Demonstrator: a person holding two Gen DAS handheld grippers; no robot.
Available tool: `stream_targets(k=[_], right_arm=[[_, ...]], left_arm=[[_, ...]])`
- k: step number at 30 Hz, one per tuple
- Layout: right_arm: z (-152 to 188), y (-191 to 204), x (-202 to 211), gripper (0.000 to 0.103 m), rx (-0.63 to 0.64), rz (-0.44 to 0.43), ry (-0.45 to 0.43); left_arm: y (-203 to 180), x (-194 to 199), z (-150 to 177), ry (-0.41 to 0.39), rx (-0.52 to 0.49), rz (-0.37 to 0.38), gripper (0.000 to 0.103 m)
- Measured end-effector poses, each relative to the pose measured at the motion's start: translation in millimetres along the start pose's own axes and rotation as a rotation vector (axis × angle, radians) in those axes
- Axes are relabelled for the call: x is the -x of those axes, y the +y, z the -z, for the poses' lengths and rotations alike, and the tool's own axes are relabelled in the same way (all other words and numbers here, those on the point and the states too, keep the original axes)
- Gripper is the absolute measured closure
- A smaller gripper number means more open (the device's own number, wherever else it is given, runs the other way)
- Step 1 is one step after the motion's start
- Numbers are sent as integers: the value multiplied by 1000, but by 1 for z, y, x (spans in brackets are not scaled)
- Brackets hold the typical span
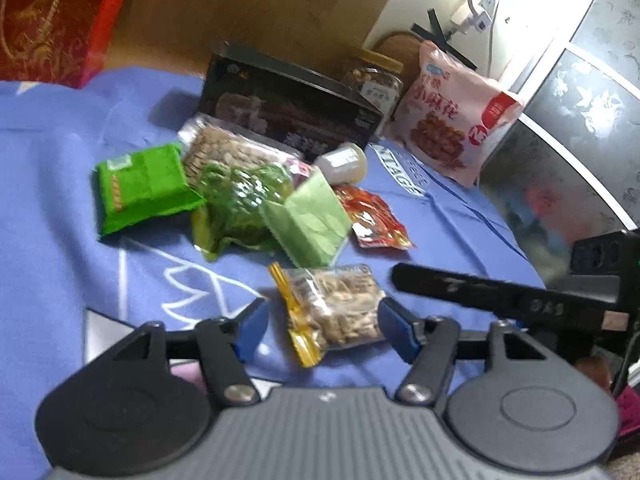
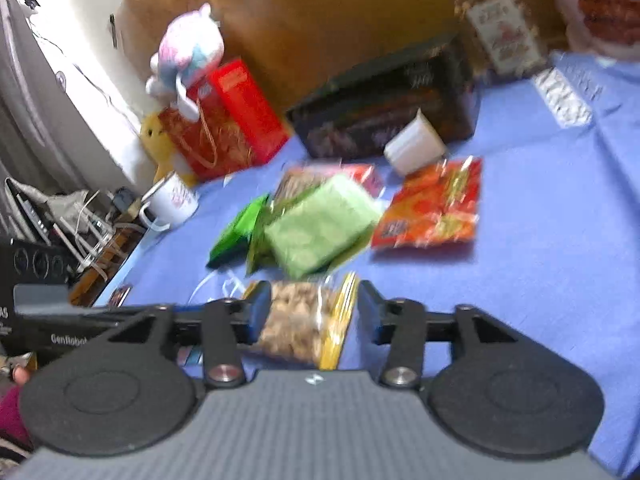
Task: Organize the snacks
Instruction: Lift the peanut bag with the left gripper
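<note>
A clear bag of nuts with a yellow zip edge (image 1: pixel 336 312) lies on the blue cloth (image 1: pixel 60 152) between the open fingers of my left gripper (image 1: pixel 322 324). The same bag (image 2: pixel 300 322) lies between the open fingers of my right gripper (image 2: pixel 310 312). Neither gripper closes on it. Beyond it lies a pile: a bright green pack (image 1: pixel 140 188), a pale green pack (image 1: pixel 310 220), a dark green bag (image 1: pixel 236 204), a seed bag (image 1: pixel 232 148) and a red-orange packet (image 1: pixel 372 216). The pale green pack (image 2: pixel 320 224) and red-orange packet (image 2: pixel 432 204) also show in the right wrist view.
A dark box (image 1: pixel 288 100), a nut jar (image 1: pixel 374 76), a pink snack bag (image 1: pixel 452 124) and a small white bottle (image 1: pixel 342 162) stand at the back. A red gift bag (image 2: pixel 224 120) and a white mug (image 2: pixel 176 200) sit at the left edge.
</note>
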State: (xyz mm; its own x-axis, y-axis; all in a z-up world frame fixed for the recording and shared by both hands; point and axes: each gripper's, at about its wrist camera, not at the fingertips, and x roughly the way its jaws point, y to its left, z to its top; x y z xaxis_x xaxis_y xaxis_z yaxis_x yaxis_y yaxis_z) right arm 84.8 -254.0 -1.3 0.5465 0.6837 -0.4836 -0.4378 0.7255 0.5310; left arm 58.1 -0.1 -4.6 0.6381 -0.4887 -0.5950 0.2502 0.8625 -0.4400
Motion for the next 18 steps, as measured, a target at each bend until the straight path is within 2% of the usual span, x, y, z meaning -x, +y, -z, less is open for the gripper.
stream_targets(k=[7, 13, 18], right_arm=[[1, 1, 10, 49, 68, 10, -49], [7, 4, 16, 49, 146, 0, -31], [13, 6, 15, 49, 207, 10, 17]], left_arm=[[18, 22, 1, -46, 42, -25, 37], [19, 22, 3, -34, 45, -46, 37], [10, 16, 1, -15, 25, -34, 37]])
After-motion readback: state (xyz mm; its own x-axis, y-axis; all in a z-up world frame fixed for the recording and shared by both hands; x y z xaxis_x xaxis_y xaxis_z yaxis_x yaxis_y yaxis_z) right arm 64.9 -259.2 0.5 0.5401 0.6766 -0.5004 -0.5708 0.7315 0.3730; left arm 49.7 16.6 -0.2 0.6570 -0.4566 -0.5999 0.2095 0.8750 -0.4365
